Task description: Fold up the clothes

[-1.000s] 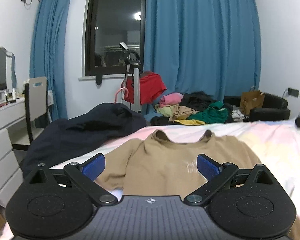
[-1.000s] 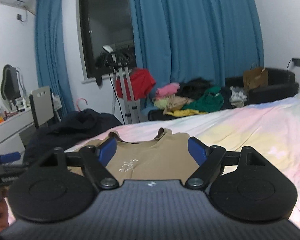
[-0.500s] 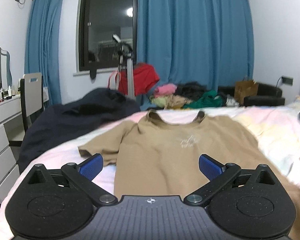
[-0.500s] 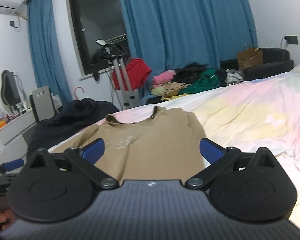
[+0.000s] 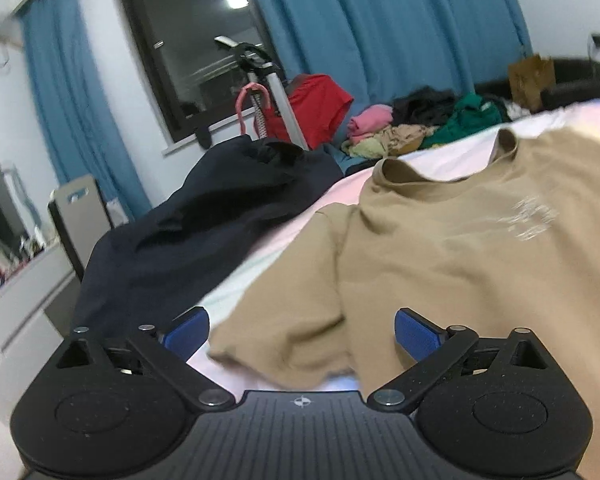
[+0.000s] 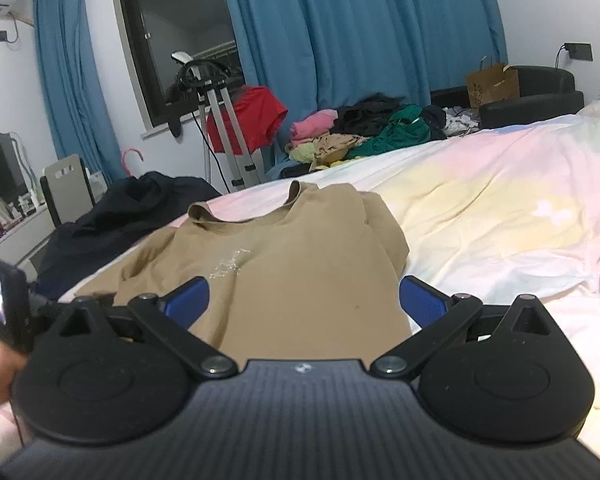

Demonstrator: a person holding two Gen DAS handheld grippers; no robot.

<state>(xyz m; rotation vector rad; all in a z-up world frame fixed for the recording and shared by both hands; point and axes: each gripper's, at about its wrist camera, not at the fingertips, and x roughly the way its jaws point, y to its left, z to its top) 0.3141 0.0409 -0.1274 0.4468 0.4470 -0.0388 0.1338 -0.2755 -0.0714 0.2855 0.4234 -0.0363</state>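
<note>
A tan T-shirt [image 5: 440, 248] with a pale chest print lies flat, face up, on the bed, collar away from me. My left gripper [image 5: 300, 330] is open and empty, its blue pads on either side of the shirt's left sleeve [image 5: 284, 336]. In the right wrist view the same shirt [image 6: 300, 272] lies ahead, and my right gripper [image 6: 304, 300] is open and empty over its lower body. The shirt's right sleeve looks tucked under at the right edge [image 6: 388, 232].
A dark navy garment [image 5: 188, 240] is heaped on the bed's left edge. The pastel bedsheet [image 6: 500, 220] spreads to the right. A pile of clothes [image 6: 360, 132], a stand with a red garment [image 6: 252, 120], a chair [image 6: 66, 188] and blue curtains lie beyond.
Both grippers have moved forward and lower toward the shirt. The left one has swung to the left sleeve; the right one now sits over the shirt's body. Both stay open.
</note>
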